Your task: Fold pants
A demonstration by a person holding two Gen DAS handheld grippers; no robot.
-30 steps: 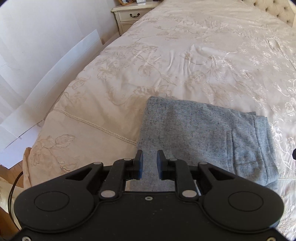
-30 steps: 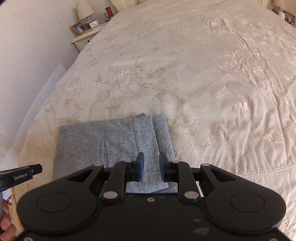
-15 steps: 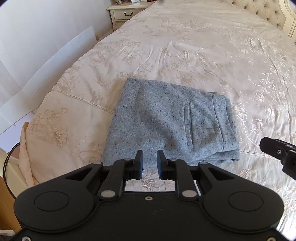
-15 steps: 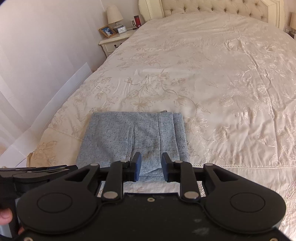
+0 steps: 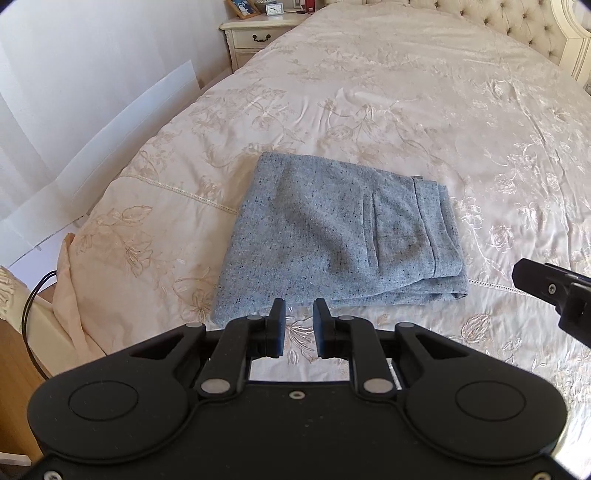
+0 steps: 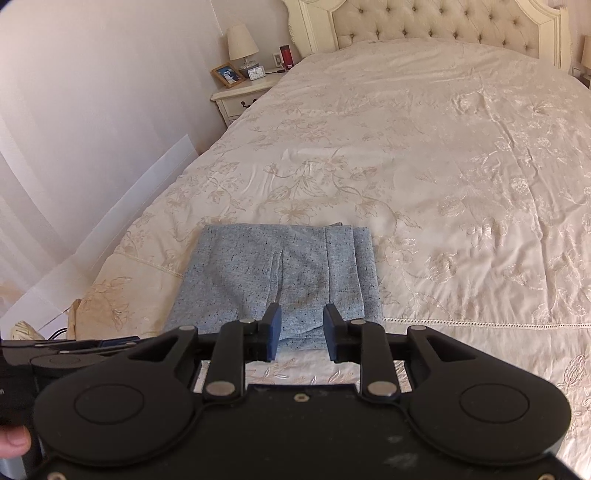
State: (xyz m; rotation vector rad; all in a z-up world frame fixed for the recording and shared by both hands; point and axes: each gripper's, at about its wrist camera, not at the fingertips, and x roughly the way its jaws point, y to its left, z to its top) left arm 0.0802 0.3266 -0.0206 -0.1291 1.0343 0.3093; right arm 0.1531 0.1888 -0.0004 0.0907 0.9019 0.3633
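Near the foot corner of the bed, the grey speckled pants (image 5: pixel 332 236) lay folded into a compact rectangle on the cream embroidered bedspread (image 5: pixel 424 110), flat, with a pocket slit and stitched seams showing on top and the stacked layers visible at the near right edge. Both grippers hung above and short of the bundle, touching nothing. Left gripper (image 5: pixel 298 328): jaws parted by a narrow gap, nothing between them, tips over bare bedspread just in front of the pants' near edge. Right gripper (image 6: pixel 302 332): jaws set a little wider, also empty, tips lined up over the near edge of the fabric in its own view. In the left view the right tool's black body showed at the right edge; in the right view the left tool sat low at the left, with a fingertip (image 6: pixel 13 441) of the person at the corner. Beyond, a tufted headboard (image 6: pixel 436 26) and a nightstand (image 6: pixel 240 98) carrying a lamp (image 6: pixel 242 44), framed photo and small clock.
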